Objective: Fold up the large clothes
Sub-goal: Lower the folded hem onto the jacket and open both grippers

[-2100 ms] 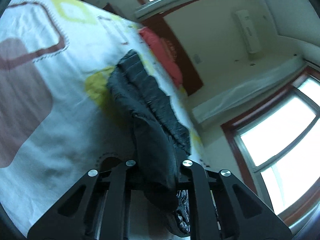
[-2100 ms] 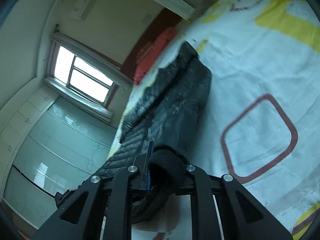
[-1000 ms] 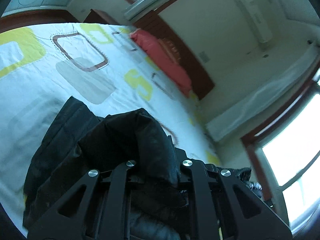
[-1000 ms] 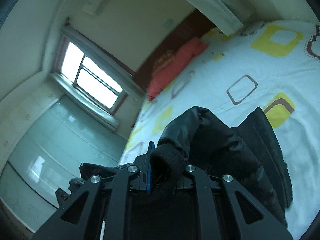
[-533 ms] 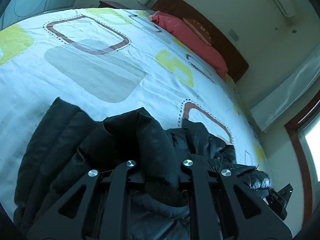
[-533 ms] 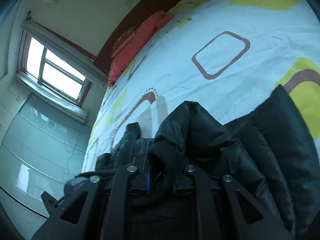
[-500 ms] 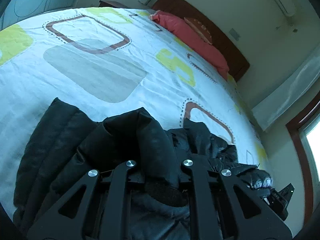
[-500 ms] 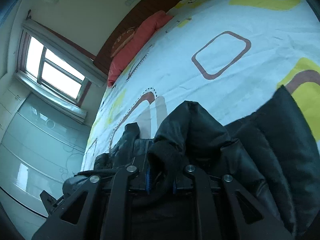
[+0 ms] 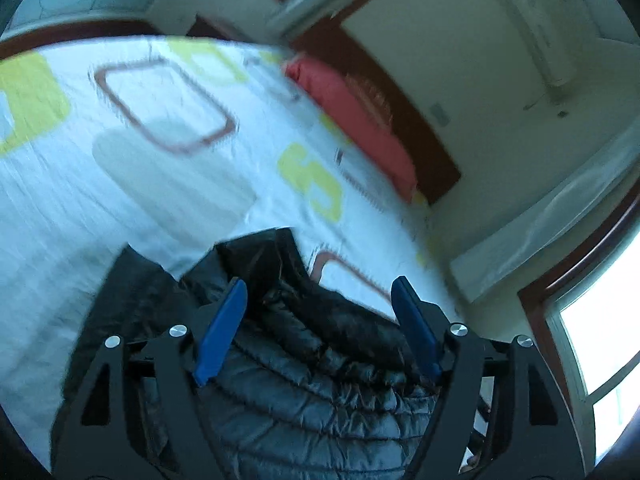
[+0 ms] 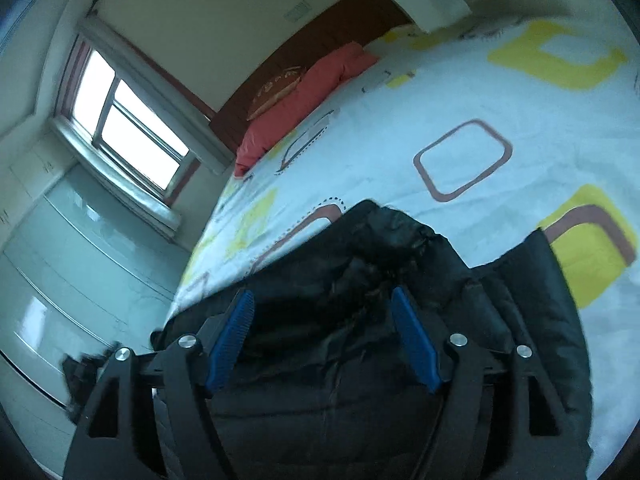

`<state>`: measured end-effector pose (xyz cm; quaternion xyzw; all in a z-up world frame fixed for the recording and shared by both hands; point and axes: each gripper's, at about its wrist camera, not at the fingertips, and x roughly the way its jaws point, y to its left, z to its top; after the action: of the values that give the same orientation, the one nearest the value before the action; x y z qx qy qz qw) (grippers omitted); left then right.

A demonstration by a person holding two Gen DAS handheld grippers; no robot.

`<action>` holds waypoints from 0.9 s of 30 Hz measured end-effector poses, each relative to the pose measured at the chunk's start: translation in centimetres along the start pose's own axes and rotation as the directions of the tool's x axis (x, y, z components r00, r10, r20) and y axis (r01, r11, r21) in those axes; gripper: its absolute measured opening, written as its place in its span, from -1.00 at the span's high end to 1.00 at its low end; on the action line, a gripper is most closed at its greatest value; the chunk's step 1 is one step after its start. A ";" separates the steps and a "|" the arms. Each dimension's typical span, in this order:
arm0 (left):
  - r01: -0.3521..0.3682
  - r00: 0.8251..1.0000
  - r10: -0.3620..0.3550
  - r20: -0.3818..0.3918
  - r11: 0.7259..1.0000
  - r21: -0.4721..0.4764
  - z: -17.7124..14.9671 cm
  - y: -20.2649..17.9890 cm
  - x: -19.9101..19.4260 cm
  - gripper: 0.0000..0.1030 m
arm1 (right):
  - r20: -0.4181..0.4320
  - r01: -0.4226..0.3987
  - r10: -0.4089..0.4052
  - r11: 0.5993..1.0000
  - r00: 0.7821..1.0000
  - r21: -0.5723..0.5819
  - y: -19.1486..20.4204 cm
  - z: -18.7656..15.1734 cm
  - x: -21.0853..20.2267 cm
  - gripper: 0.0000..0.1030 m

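Observation:
A black quilted puffer jacket (image 9: 304,392) lies bunched on the bed under both grippers; it also shows in the right wrist view (image 10: 360,280). My left gripper (image 9: 318,292) is open, its blue pads (image 9: 220,332) spread wide just above the jacket, holding nothing. My right gripper (image 10: 322,300) is open too, blue pads (image 10: 414,340) apart over the jacket's folded top. The jacket's lower part is hidden behind the gripper bodies.
The bed sheet (image 10: 460,92) is white with yellow and brown squares. A red pillow (image 10: 304,92) lies against the dark headboard (image 9: 424,148). Windows (image 10: 128,120) and glass cabinet doors stand along the walls beside the bed.
Both grippers were shut on folds of the jacket half a second ago; both have opened and let it go. The jacket has dropped onto the bed, and both cameras have tilted up.

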<state>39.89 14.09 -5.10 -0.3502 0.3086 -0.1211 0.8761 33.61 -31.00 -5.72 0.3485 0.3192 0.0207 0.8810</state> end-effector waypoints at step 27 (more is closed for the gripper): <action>-0.288 0.924 0.338 -0.176 0.922 0.258 -2.9 0.9 9.7 -0.31 | -0.114 0.315 -0.355 0.910 0.928 -0.271 1.0 -0.4 8.8 0.14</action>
<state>45.68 9.05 -11.80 -0.1780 0.4388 -0.0506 0.8793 40.56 -27.75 -10.08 0.1728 0.4394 -0.0634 0.8792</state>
